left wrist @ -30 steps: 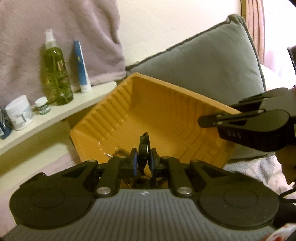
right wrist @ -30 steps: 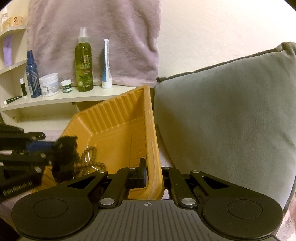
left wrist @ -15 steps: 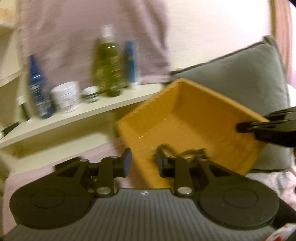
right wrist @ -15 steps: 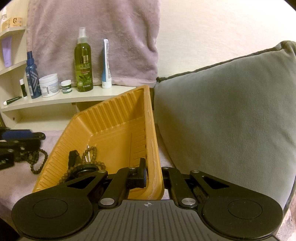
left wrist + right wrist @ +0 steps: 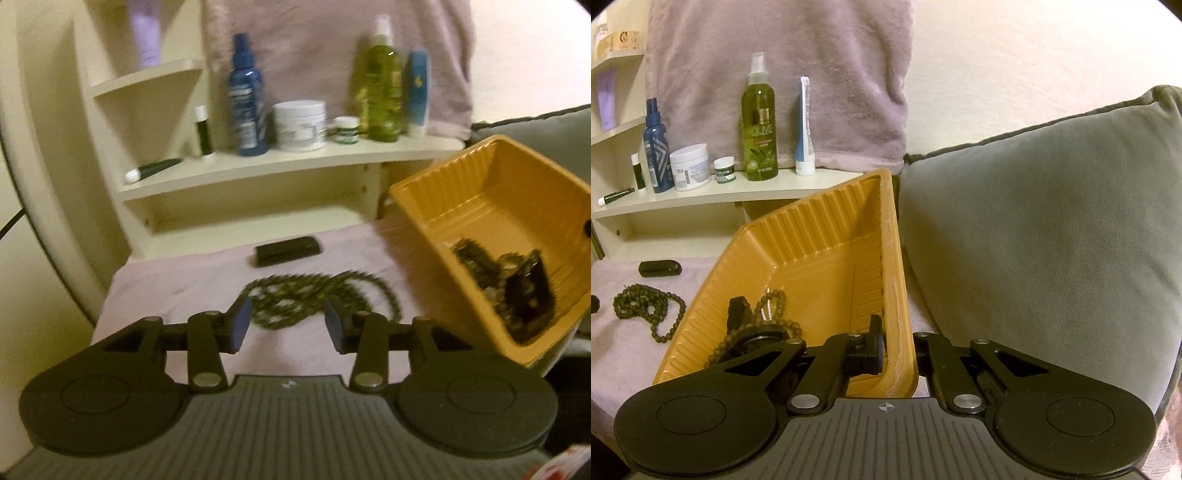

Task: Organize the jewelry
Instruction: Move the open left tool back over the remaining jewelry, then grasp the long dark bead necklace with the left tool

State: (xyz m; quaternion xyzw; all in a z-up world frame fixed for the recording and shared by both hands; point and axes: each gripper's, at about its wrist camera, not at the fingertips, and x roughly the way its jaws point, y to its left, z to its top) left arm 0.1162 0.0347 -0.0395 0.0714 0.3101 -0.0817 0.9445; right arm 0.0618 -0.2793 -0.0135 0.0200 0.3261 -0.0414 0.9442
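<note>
Two grippers are yours here, and they stand differently. Your right gripper (image 5: 897, 354) is pinched onto the near wall of the orange tray (image 5: 827, 236), one finger inside the tray and one outside, holding the tray tipped so that its open side faces toward nine o'clock in the right wrist view. Your left gripper (image 5: 288, 321) has just been opening; its blue-padded jaws now stand spread with nothing between them.

Just beyond those open fingers, toward twelve o'clock in the left wrist view, a long string of dark beads (image 5: 314, 295) lies in a loose coil on the pink cloth (image 5: 184, 280). In the right wrist view the same beads (image 5: 646, 306) lie at about nine o'clock, apart from the tray's outer wall. Further back on the cloth rests a small black flat case (image 5: 288, 250).

Inside the tray, in its low corner, sits a heap of jewelry already gathered: another beaded strand (image 5: 772, 306) together with a dark, clip-like black piece (image 5: 738, 310). In the left wrist view that heap (image 5: 509, 288) shows at three o'clock; the blur keeps you from telling the pieces apart.

Behind, at twelve o'clock, a cream shelf (image 5: 701, 194) carries a green spray bottle (image 5: 759, 129), a blue bottle (image 5: 657, 147), a white jar (image 5: 690, 166) and a white-and-blue tube (image 5: 804, 125). A grey cushion (image 5: 1052, 221) stands at three o'clock, just beside the tray.
</note>
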